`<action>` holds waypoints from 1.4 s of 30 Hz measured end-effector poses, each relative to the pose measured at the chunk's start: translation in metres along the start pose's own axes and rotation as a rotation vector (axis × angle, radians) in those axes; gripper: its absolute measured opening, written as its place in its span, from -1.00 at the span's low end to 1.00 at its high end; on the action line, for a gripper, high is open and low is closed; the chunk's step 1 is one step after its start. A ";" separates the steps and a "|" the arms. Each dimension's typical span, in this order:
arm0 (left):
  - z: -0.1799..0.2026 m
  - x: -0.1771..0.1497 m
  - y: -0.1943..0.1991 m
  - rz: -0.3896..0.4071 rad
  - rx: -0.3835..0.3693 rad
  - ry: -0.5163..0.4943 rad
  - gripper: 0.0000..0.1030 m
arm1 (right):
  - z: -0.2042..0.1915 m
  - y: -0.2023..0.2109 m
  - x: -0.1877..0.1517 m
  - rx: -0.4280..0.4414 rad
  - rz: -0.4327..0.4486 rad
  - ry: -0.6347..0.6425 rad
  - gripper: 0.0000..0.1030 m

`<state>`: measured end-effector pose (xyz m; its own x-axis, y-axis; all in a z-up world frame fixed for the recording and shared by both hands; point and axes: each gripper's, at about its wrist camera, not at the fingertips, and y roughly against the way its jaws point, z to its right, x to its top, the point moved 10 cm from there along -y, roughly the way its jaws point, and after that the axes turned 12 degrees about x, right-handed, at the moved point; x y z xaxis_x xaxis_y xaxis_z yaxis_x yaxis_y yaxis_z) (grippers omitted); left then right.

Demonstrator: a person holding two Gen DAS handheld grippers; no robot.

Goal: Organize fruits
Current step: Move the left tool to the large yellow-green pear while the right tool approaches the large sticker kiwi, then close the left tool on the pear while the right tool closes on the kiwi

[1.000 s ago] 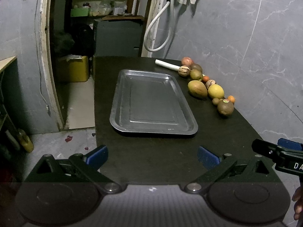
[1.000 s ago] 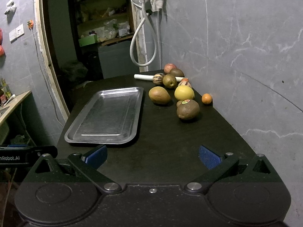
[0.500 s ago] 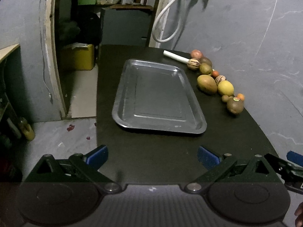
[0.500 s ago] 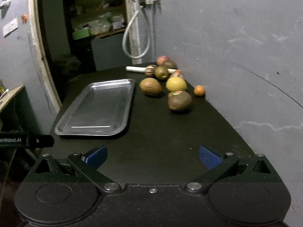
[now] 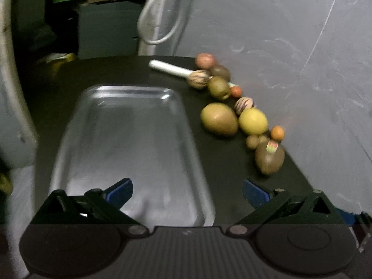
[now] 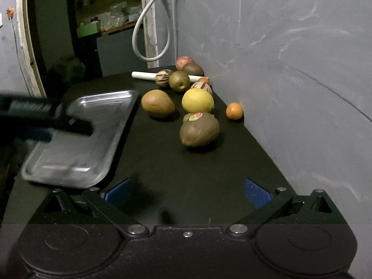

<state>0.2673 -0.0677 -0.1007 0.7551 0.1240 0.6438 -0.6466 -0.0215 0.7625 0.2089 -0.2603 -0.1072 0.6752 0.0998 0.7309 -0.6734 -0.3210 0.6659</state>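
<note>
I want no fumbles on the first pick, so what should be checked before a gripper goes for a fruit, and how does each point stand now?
1. Right gripper open and holding nothing: ok.
2. Left gripper open and holding nothing: ok.
3. Silver metal tray free of fruit: ok, though the left gripper hangs over it.
4. Nearest fruit, the brown oval fruit with a sticker, open to approach from the front: ok; a small fruit sits close behind it.
5. Small orange fruit away from the table edge: ok, it lies by the grey wall.
6. Left view sharp enough to aim: not ok, blurred.
</note>
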 end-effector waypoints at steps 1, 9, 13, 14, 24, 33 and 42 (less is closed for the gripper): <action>0.009 0.010 -0.010 0.004 -0.011 -0.008 0.99 | 0.003 -0.006 0.004 0.003 -0.003 0.006 0.99; 0.061 0.058 -0.084 0.000 0.003 -0.067 0.99 | 0.027 -0.067 0.029 0.038 -0.044 0.044 0.99; 0.073 0.062 -0.109 -0.009 0.025 -0.097 0.99 | 0.030 -0.087 0.036 0.056 -0.043 0.045 0.94; 0.074 0.061 -0.113 -0.012 0.028 -0.099 0.99 | 0.031 -0.090 0.038 0.060 -0.042 0.043 0.92; 0.082 0.058 -0.140 -0.053 0.010 -0.084 0.80 | 0.033 -0.110 0.043 0.069 -0.046 0.041 0.62; 0.078 0.061 -0.147 -0.037 0.020 -0.058 0.66 | 0.038 -0.117 0.043 0.057 -0.036 0.023 0.52; 0.087 0.060 -0.144 -0.014 0.027 -0.078 0.36 | 0.039 -0.114 0.040 0.017 -0.002 0.033 0.26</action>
<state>0.4148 -0.1433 -0.1667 0.7710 0.0465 0.6351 -0.6334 -0.0472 0.7724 0.3252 -0.2565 -0.1597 0.6656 0.1316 0.7346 -0.6669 -0.3369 0.6646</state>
